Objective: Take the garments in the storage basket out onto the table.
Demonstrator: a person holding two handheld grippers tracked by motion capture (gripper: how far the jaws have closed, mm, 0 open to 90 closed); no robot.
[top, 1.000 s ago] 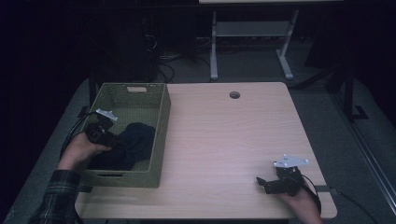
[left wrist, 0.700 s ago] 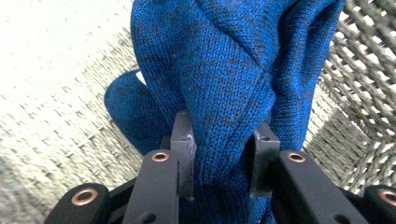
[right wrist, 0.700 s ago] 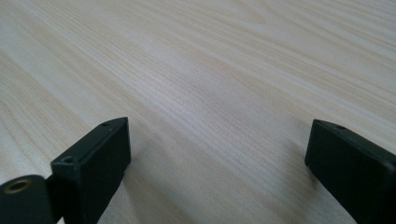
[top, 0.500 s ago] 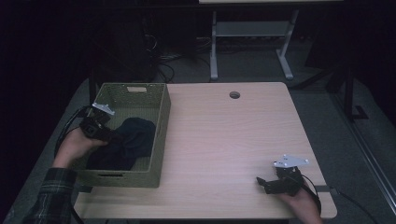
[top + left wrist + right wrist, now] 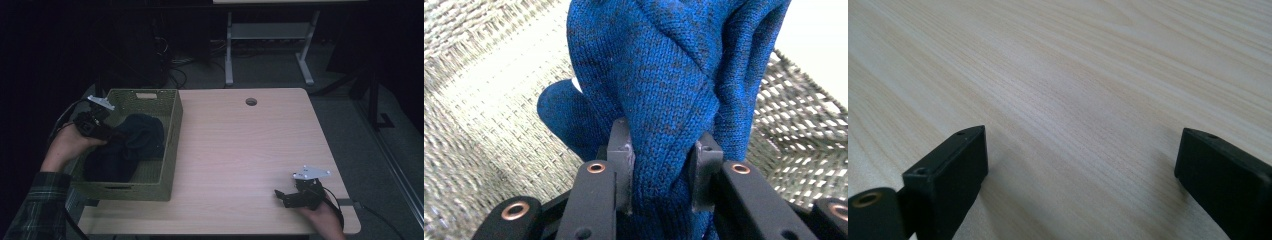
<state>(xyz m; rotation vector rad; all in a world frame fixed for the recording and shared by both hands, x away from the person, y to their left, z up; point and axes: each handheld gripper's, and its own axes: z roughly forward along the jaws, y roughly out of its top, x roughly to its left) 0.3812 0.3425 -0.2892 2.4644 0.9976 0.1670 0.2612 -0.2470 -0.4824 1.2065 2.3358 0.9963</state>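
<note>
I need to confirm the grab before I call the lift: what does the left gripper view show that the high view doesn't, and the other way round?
Left gripper view alone: the pads pinch a fold of blue knit fabric, its weave plain, with the basket's mesh behind.

High view alone: the wooden table, the right gripper resting on it near the front edge, far from the basket, and the person's sleeve.

Both: the left gripper shut on the knit garment, above the green woven basket.

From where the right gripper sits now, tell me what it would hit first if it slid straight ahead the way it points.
Probably nothing soon: the right gripper rests open on the table, pointing left across bare wood. The green woven basket looks like the first thing in that line, though depth is hard to judge.
</note>
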